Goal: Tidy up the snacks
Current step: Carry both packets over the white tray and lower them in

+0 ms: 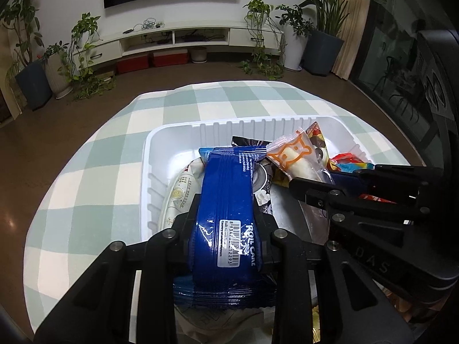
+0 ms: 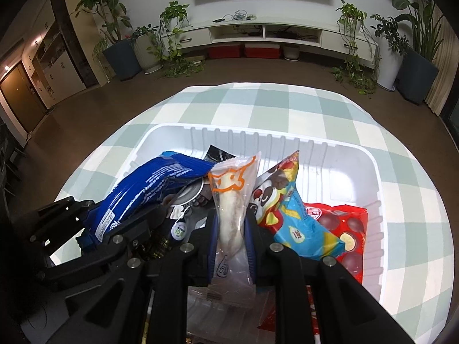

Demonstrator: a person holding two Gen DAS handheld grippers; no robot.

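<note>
Both tools are hovering over the white bin point(image 2: 370, 172) on the worktop: left tool point(image 1: 226, 229) clenching a blue roll-cake pack point(image 1: 226, 197), right tool point(image 2: 231, 229) clenching a clear orange-printed packet point(image 2: 232, 200), several snacks already lying inside.

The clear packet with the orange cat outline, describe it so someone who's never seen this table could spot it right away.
On the checked tablecloth sits a white tray full of snacks. The clear packet stands near the tray's middle, pinched by the right gripper, between the blue roll cake pack and a colourful bag. It alone is see-through, with an orange cat outline and a pale roll inside.
</note>
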